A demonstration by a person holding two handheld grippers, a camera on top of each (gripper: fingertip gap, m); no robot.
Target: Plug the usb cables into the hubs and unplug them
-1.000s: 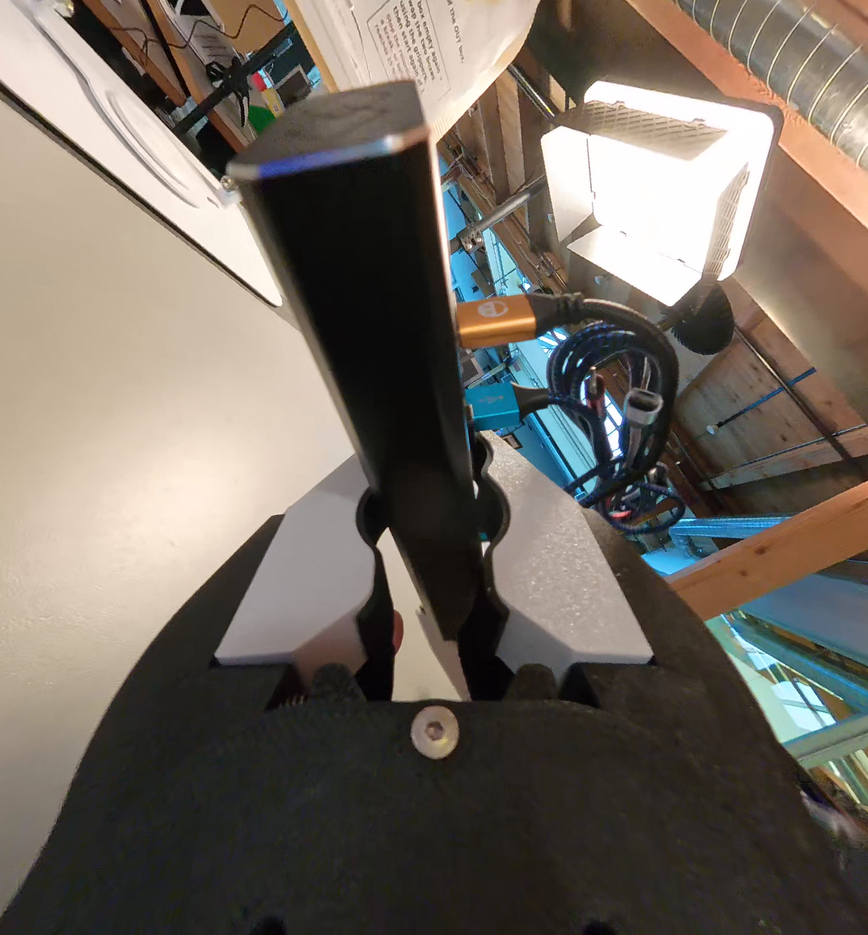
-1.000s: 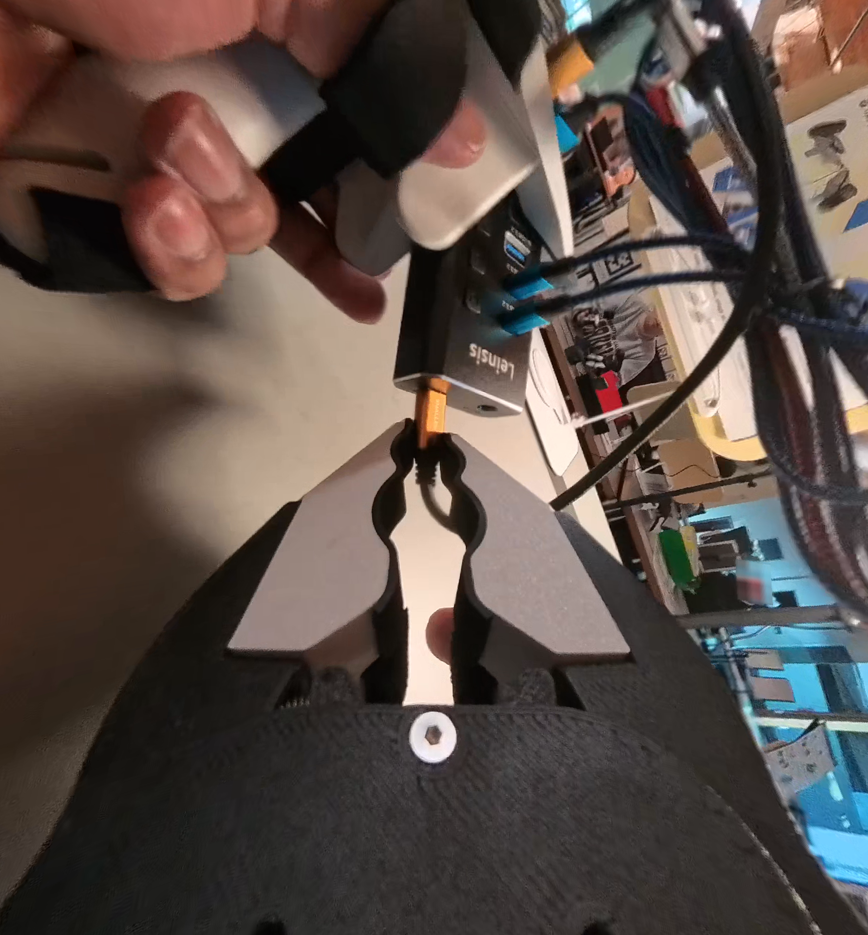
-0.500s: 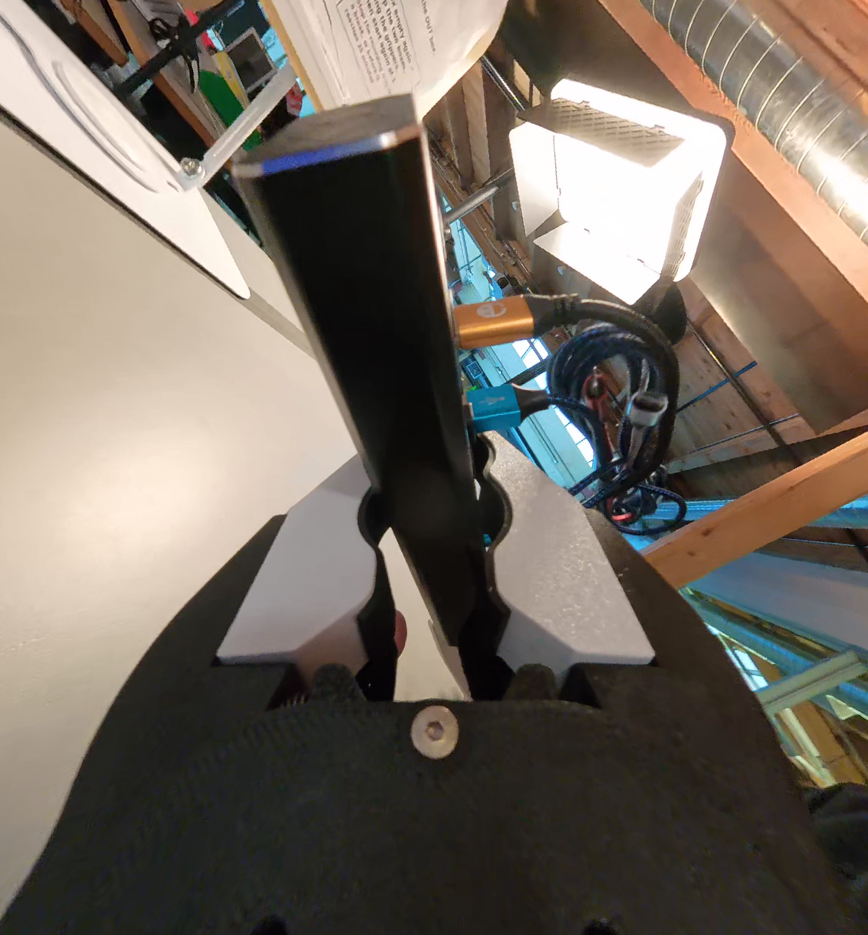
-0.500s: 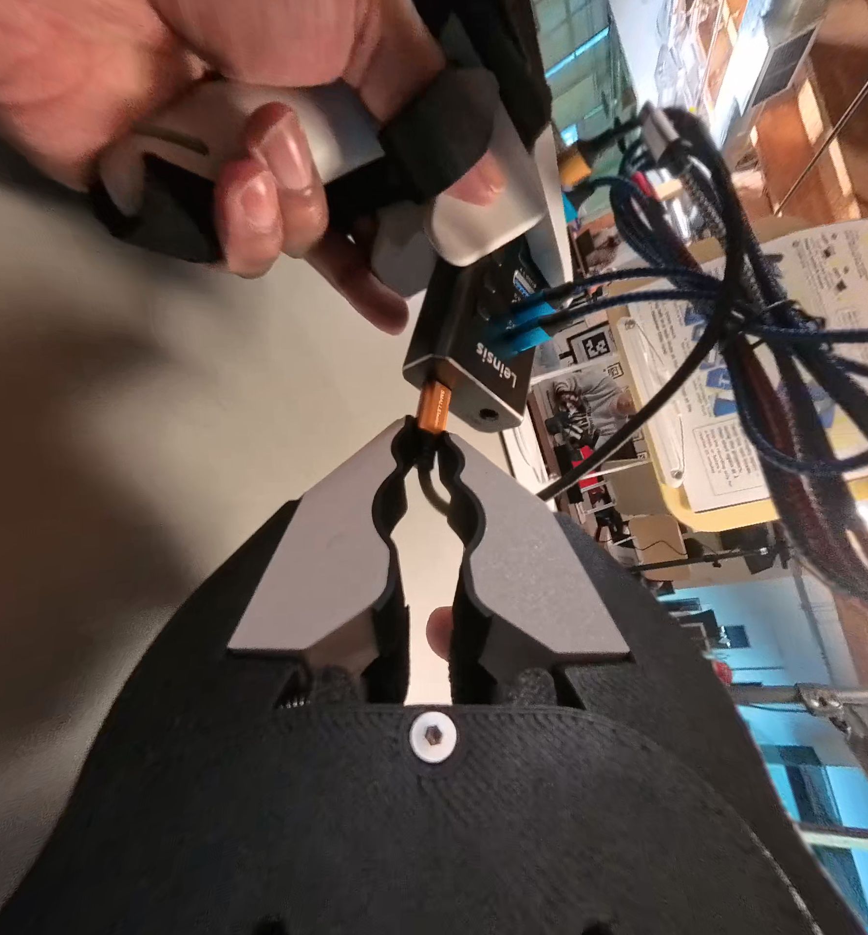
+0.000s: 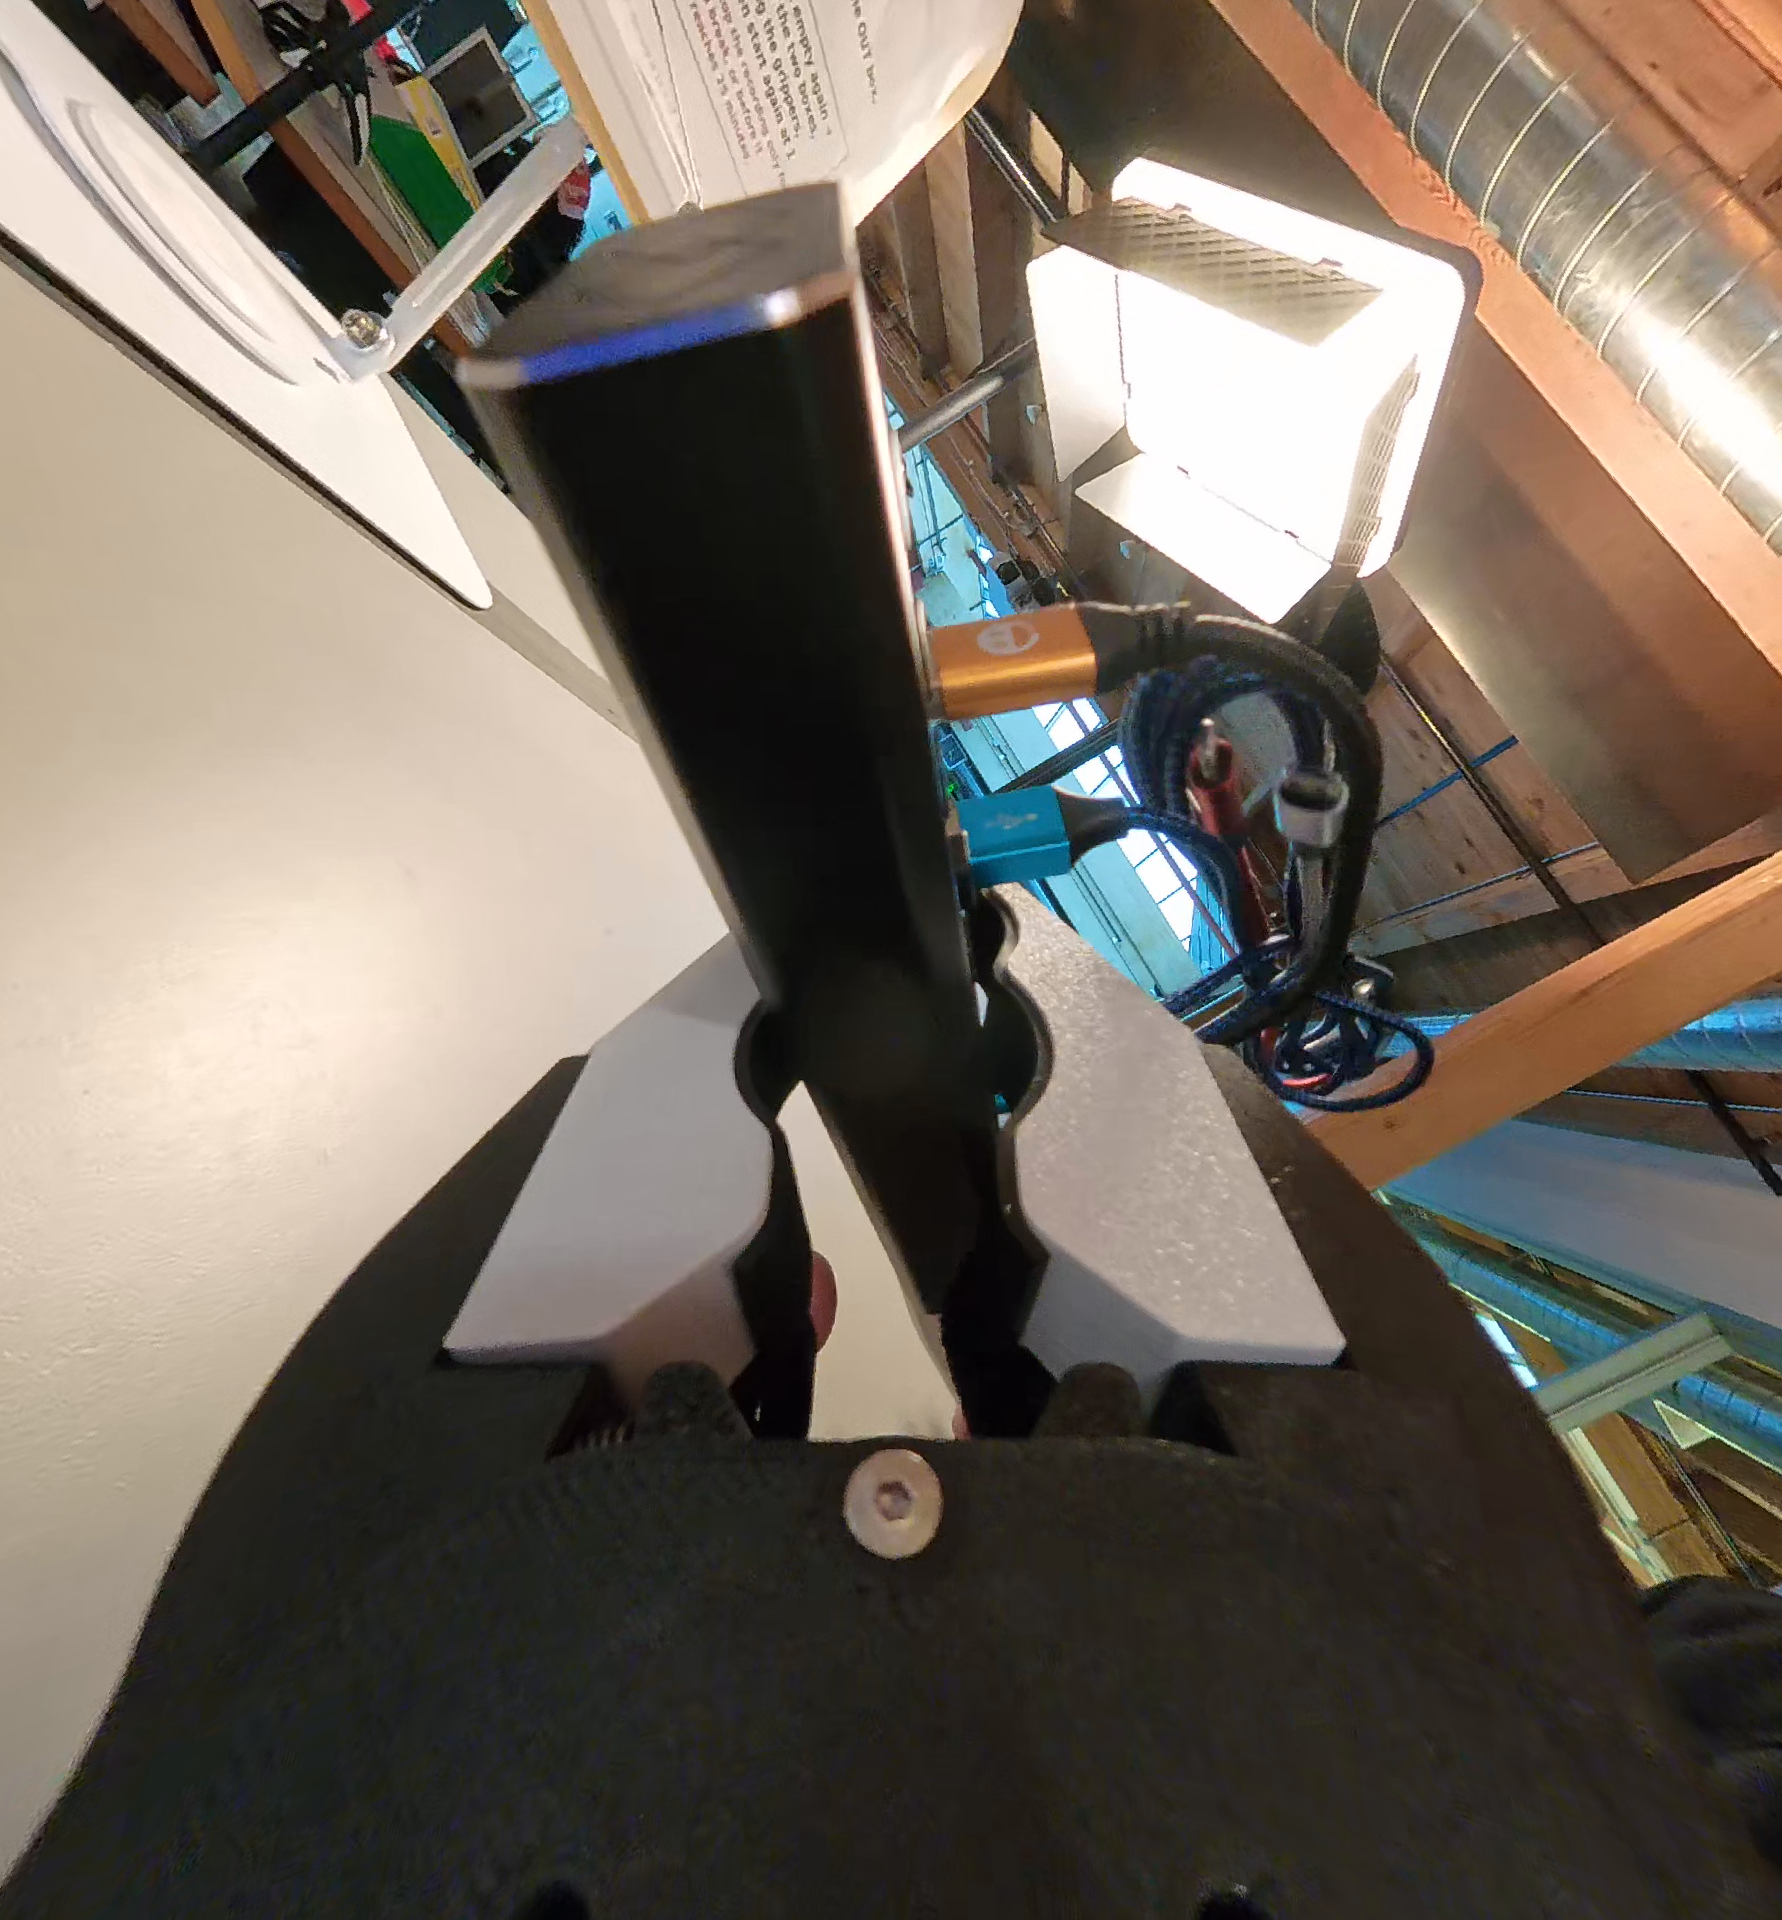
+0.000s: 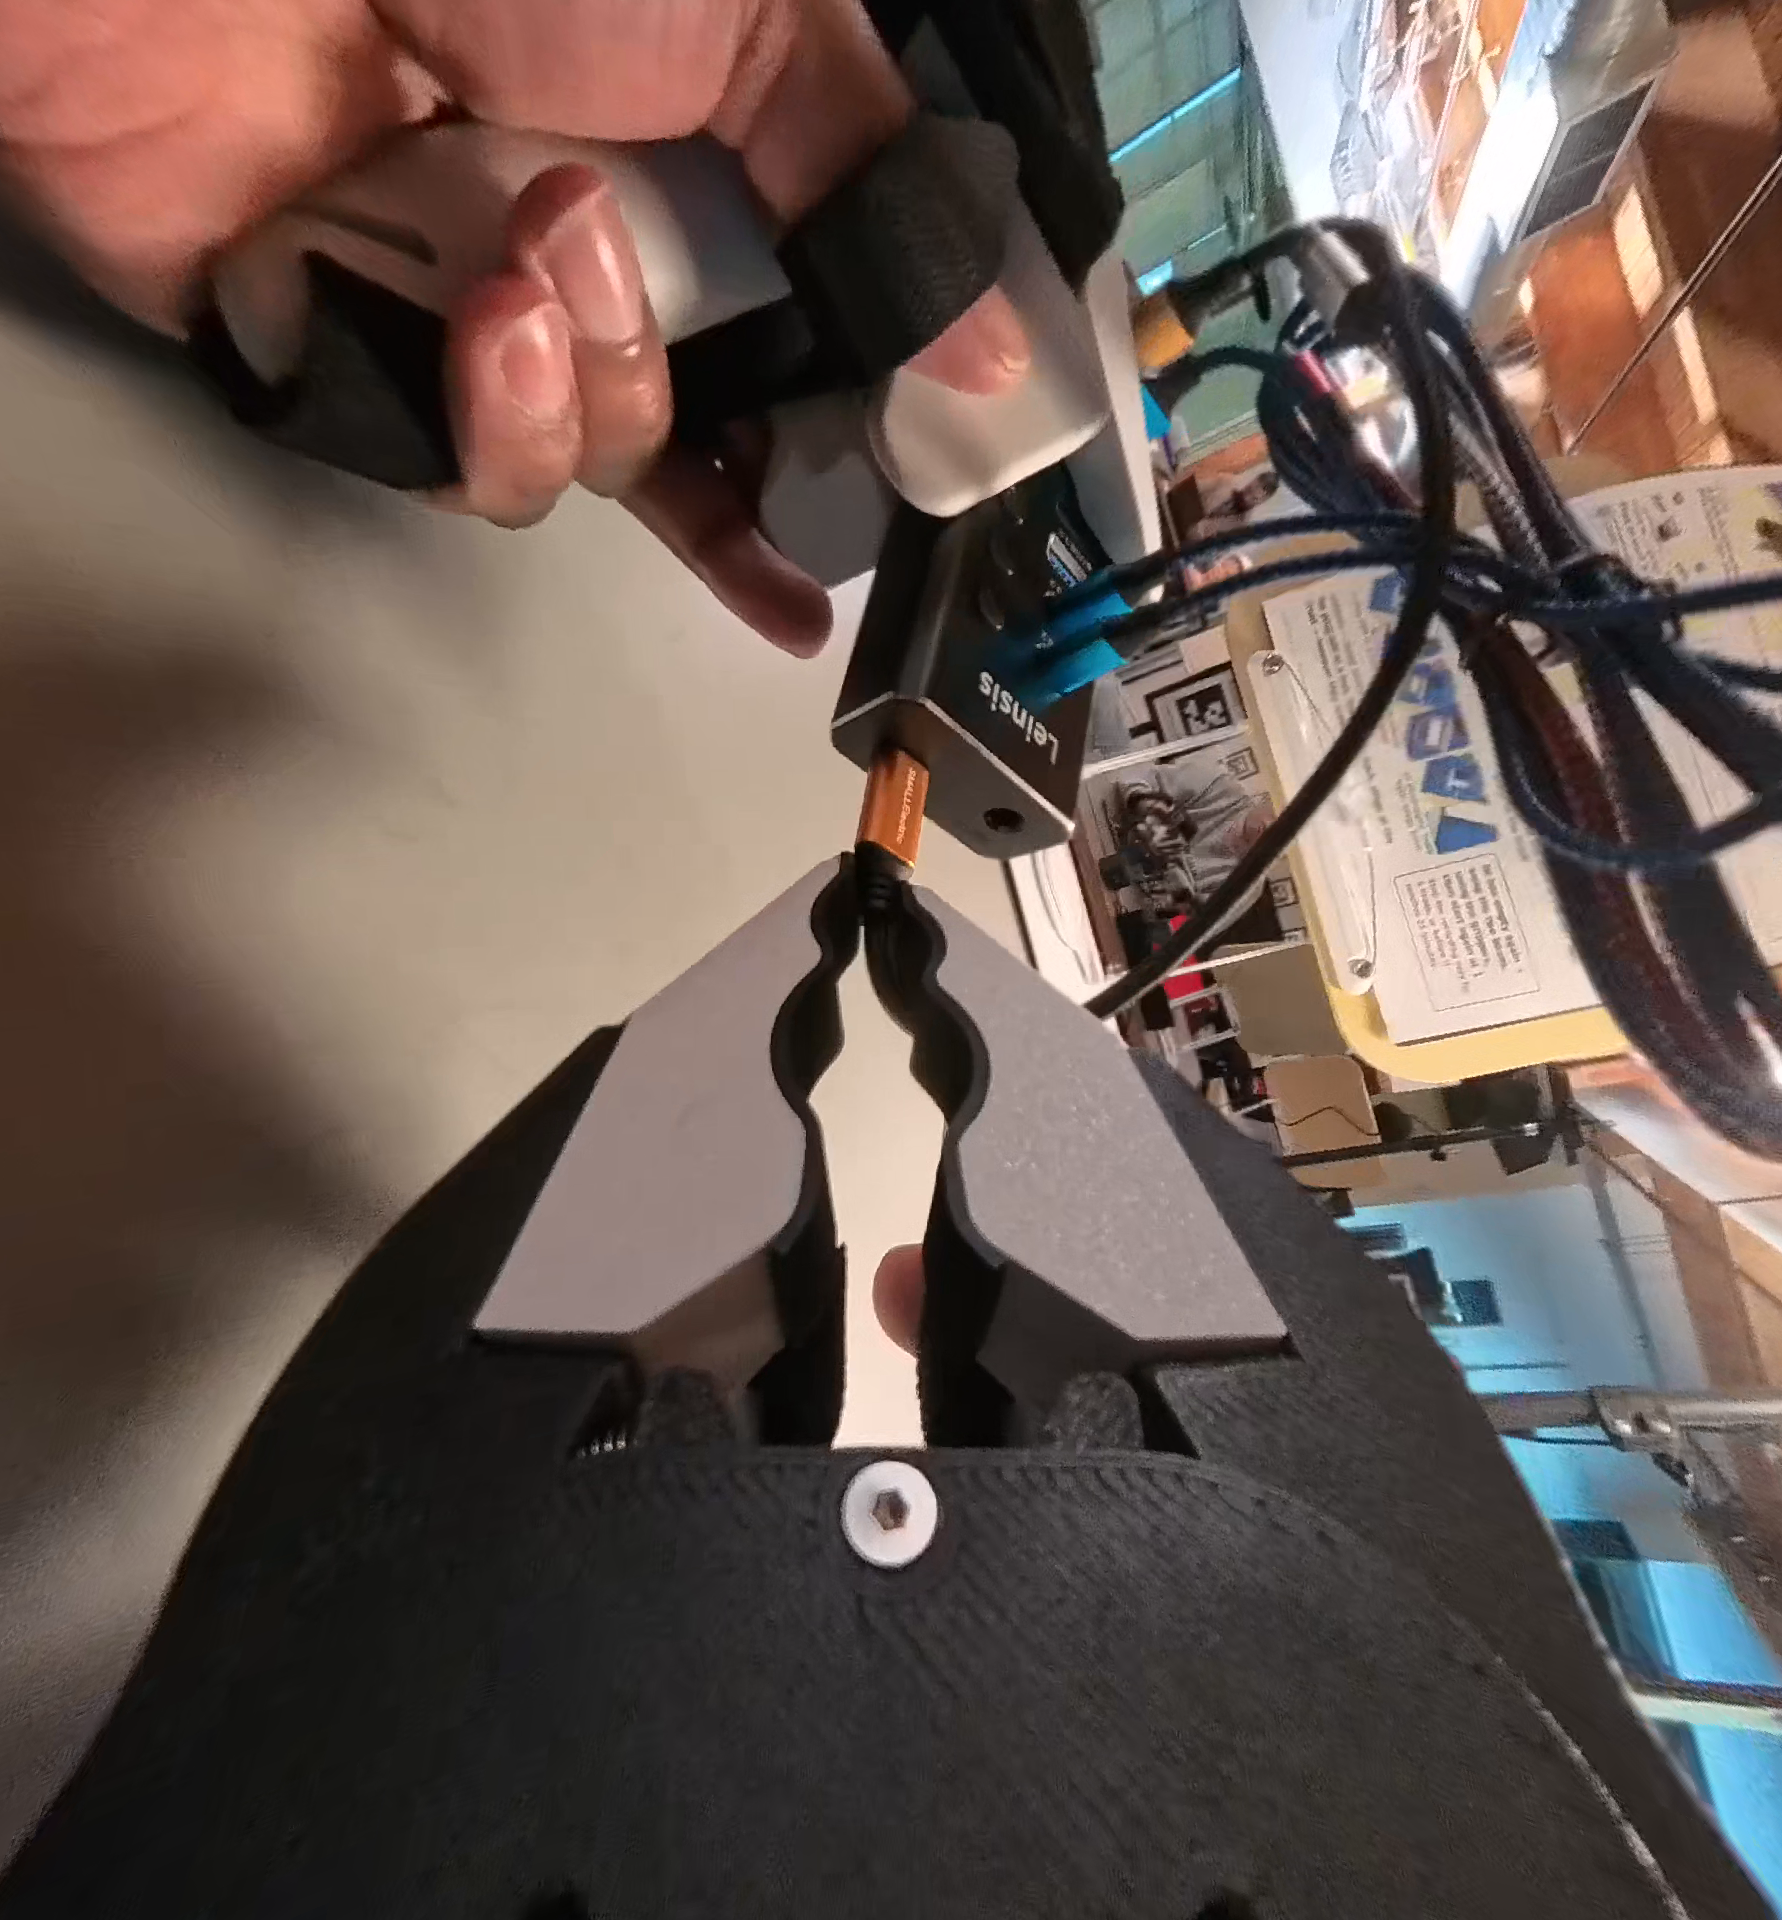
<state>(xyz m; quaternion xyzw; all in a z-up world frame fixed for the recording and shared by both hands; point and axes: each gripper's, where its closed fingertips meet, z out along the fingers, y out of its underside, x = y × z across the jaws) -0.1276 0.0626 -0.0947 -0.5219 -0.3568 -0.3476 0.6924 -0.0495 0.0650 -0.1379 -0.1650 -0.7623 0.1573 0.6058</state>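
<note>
Cables [image 6: 1552, 644] crowd the hub [image 6: 954, 717]; left gripper [image 5: 882, 1023] clamps it, right gripper [image 6: 879, 894] pinches orange plug's cord.

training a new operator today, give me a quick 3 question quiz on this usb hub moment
1. True or false: the left gripper is shut on the black hub.
2. Which plug sits at the right gripper tips? A) blue B) orange C) red
3. Fill in: on the hub's side face, the orange plug sits farther from the left gripper than the ____ plug.

Key: 1 true. 2 B, the small orange plug in the hub's end face, its cable pinched. 3 blue.
</note>
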